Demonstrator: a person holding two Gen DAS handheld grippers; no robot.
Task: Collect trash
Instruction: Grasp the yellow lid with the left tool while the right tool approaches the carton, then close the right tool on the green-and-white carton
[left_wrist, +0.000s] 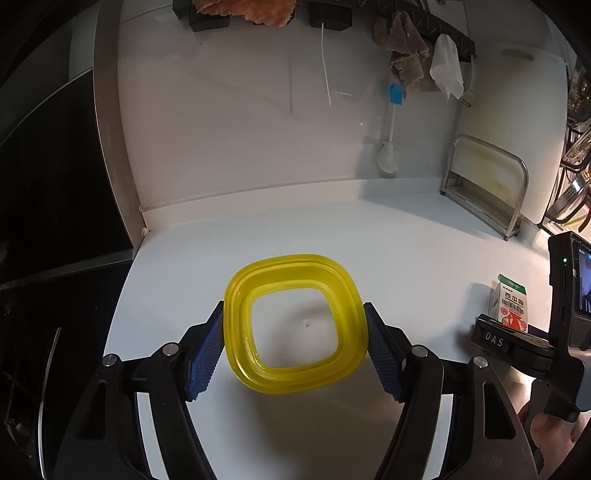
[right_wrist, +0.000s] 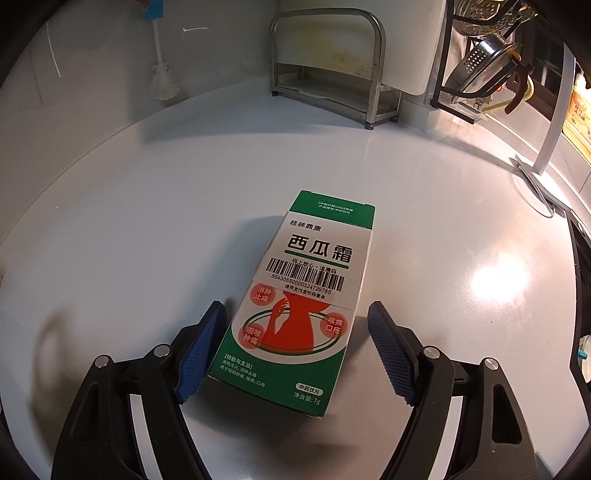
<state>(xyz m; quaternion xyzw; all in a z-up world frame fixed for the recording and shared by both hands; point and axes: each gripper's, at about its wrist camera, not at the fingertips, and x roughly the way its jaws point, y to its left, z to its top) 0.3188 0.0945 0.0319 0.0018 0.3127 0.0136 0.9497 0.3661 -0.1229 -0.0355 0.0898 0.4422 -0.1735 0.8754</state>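
The green and white medicine box (right_wrist: 295, 302) is lying flat on the white bench (right_wrist: 424, 206), printed face up, with its long axis running almost straight away from the right gripper (right_wrist: 297, 349), tilting only slightly toward the back right. That is the relation the coming move is turning on: the box's 2 long sides are facing the 2 blue pads, so a squeeze across its narrow width looks, to my eye, like the natural grasp. The jaws are standing apart around the near half of the box; the left pad is sitting just beside, perhaps brushing, the box's left edge, while the right pad is standing clear with bare bench between it and the box. So the box looks a little off centre in the gap, toward the left pad. The right hand is plainly the nearer one, as the left wrist view is showing the same box far off at its right edge, beside the other tool. The left gripper (left_wrist: 295, 350) is already busy, its pads pressing on both sides of a yellow square container (left_wrist: 293, 325), open side up, and holding it tilted above the bench. Farther back, a metal rack (right_wrist: 328, 66) and a white brush (right_wrist: 162, 74) are standing against the wall, well apart from the box.
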